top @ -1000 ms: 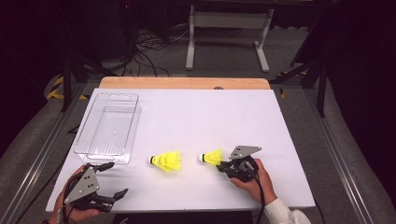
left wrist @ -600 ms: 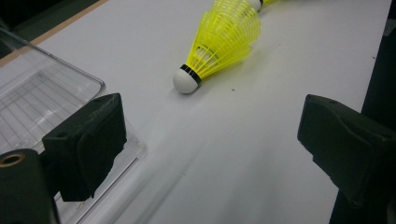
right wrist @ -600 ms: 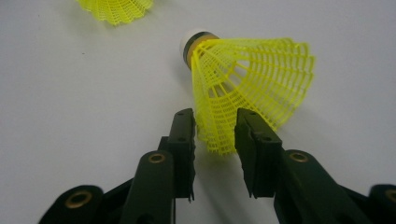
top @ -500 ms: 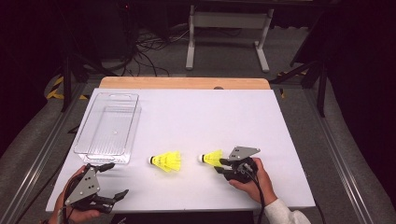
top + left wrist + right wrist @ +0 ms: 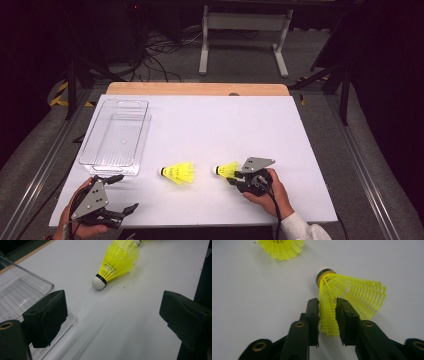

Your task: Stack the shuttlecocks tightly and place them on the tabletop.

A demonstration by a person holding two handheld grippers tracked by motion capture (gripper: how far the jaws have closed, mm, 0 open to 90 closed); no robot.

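Two yellow shuttlecocks with white caps lie on the white table. My right gripper (image 5: 235, 177) (image 5: 327, 312) is at the front right, and its jaws have just been closing. They now pinch the edge of the mesh skirt of the right shuttlecock (image 5: 227, 169) (image 5: 352, 293), whose cap points away from the gripper. The other shuttlecock (image 5: 179, 173) (image 5: 117, 261) (image 5: 280, 247) lies free to its left. My left gripper (image 5: 127, 192) (image 5: 112, 312) rests at the front left corner, open wide with nothing between its jaws.
A clear plastic tray (image 5: 107, 127) (image 5: 25, 287) stands along the table's left side, its near corner just ahead of the left gripper. A wooden strip (image 5: 197, 89) runs along the far edge of the table.
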